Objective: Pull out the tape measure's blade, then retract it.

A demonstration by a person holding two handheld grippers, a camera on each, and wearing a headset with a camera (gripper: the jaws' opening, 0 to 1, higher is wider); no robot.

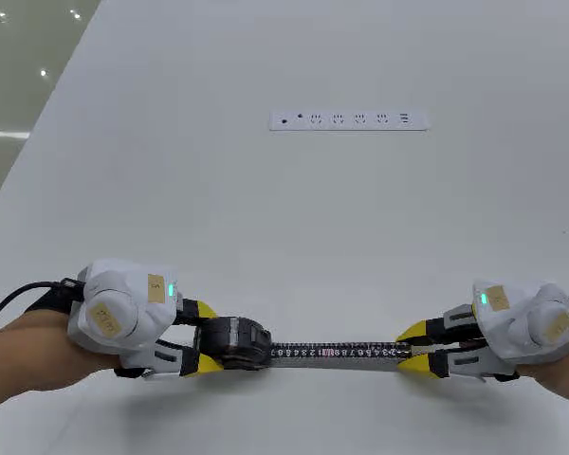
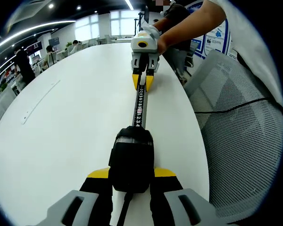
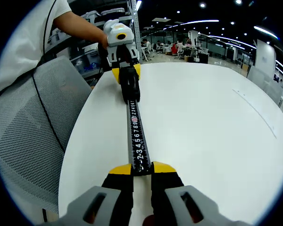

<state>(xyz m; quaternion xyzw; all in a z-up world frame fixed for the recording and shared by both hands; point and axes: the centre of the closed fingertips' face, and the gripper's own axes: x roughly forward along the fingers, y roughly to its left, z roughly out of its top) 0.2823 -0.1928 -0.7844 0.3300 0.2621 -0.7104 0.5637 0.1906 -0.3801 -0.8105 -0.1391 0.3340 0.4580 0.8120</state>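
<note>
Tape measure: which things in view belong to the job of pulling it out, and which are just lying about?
In the job:
tape measure case, clamped in the left gripper
blade, pulled out, its end pinched by the right gripper

Lying about:
power strip on the table
mesh chair beside it

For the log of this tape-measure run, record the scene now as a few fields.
Left tool: shut on the black tape measure case
Right tool: shut on the end of the black numbered blade
Blade state: pulled out, stretched straight from case to right tool
Surface: white table
Also on table: long white power strip, farther back, apart from both tools
</note>
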